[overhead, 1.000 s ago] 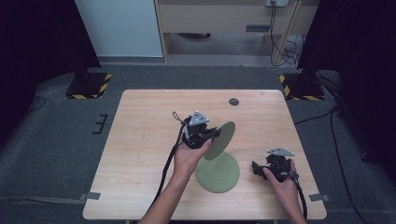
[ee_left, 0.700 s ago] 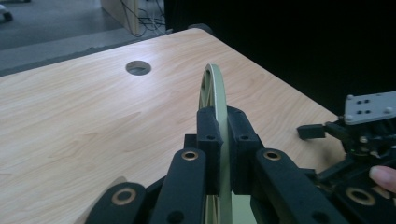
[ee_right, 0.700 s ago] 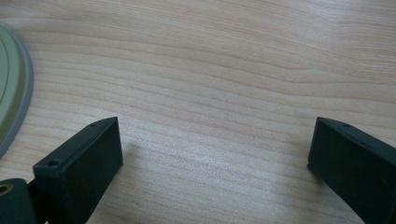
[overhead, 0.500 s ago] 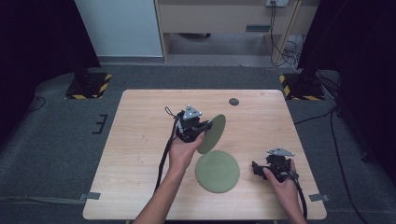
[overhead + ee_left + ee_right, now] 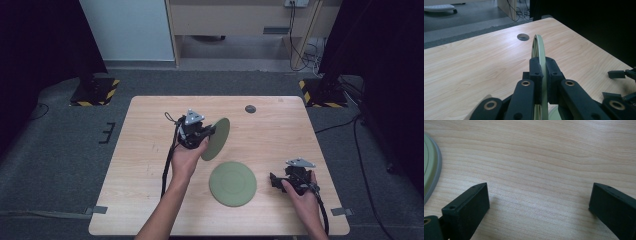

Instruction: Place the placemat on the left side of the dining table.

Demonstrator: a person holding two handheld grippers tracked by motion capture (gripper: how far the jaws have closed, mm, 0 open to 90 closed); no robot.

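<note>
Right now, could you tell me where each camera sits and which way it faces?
High view: above the person's side of the table, looking forward and down; both forearms, left gripper, right gripper.
Left gripper view: rides the left gripper, looking along its jaws clamped on the upright green plate.
Right gripper view: rides the right gripper, facing the tabletop between its open jaws.
Shared: high and right gripper views both show the flat green plate.

Left tongs (image 5: 212, 131) clamped, right tongs (image 5: 274, 181) agape
</note>
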